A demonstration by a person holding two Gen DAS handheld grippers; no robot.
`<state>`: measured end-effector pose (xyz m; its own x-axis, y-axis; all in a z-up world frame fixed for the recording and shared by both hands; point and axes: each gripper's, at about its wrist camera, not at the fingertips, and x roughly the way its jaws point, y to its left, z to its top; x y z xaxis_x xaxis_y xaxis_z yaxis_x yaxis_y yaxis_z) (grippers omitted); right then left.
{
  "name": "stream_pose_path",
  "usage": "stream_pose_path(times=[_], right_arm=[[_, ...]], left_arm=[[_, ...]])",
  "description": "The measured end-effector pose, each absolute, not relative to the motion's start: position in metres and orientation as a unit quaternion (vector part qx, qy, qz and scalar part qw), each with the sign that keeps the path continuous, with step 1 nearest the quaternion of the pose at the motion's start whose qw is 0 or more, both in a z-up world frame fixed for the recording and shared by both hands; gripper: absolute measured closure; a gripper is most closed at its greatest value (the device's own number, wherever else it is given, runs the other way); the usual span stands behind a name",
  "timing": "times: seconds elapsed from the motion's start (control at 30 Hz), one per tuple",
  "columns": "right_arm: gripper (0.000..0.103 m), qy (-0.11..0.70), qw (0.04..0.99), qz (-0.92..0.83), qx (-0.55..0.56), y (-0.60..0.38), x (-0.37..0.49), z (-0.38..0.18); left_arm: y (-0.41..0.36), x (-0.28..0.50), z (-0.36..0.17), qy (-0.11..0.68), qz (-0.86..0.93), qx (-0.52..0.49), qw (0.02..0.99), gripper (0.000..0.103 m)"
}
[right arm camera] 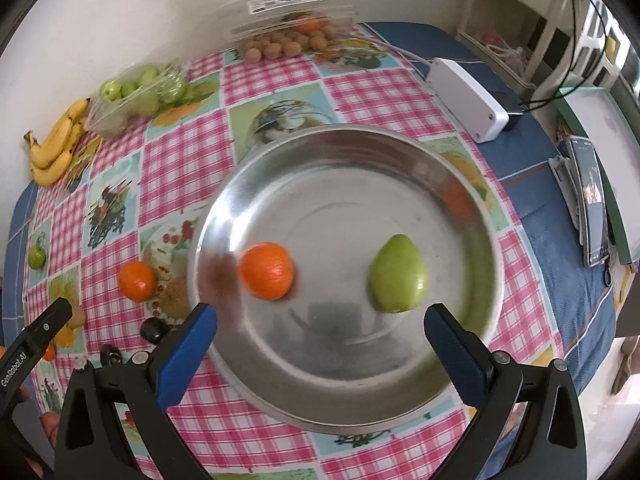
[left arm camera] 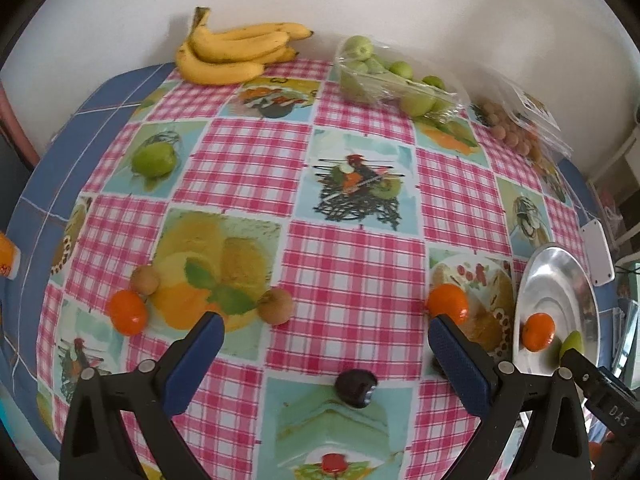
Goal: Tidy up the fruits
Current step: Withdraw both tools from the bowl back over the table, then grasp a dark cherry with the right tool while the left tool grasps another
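Metal plate [right arm camera: 352, 160] is holding 1 orange [right arm camera: 267, 271], 1 green fruit [right arm camera: 398, 274]; loose fruit is remaining on desk [left arm camera: 352, 264]; both grippers [left arm camera: 324, 344] [right arm camera: 320, 336] are gaping, carrying nothing.

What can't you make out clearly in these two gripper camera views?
- Dark round fruit, left wrist view: too dark and blurred to identify.
- Small brown fruits, right wrist view: partly under a clear plastic box, blurred.
- Orange object, left wrist view: cut off by the frame edge.

Table, checked fruit-print cloth [left arm camera: 352, 264]: bananas [left arm camera: 232, 52], bagged green fruit [left arm camera: 384, 80], loose tangerines [left arm camera: 128, 312] (two visible), steel plate [right arm camera: 280, 168].
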<state>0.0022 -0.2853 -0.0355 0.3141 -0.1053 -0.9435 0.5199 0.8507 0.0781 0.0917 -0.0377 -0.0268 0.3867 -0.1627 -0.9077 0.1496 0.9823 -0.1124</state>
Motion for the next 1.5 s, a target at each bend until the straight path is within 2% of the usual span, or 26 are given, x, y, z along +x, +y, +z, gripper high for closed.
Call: stream_pose_path(times=[0.5,1.2,1.3,1.37,1.5], right_arm=[[0.000,0.555,0.804,-0.094,0.194,-0.224,0.032,-0.033],[0.000,0.565,0.804,-0.018,0.183,-0.187,0.038,-0.044],[0.008,0.565,0.804,-0.013,0.186,-0.186,0.037,-0.046],[0.018,0.569,0.801,-0.012,0.184,-0.186,0.037,-0.049],[0.031,0.581,0.794,-0.018,0.178,-0.188,0.038,-0.056]], left_arm=[[0.007,0.095,-0.020,0.539,-0.057,-0.054,0.839,0.000],[-0.005,0.093,-0.027,0.553,-0.091,-0.059,0.826,0.000],[-0.006,0.094,-0.031,0.568,-0.092,-0.074,0.814,0.000],[-0.005,0.094,-0.037,0.579,-0.089,-0.087,0.805,0.000],[-0.010,0.093,-0.044,0.589,-0.093,-0.081,0.799,0.002]])
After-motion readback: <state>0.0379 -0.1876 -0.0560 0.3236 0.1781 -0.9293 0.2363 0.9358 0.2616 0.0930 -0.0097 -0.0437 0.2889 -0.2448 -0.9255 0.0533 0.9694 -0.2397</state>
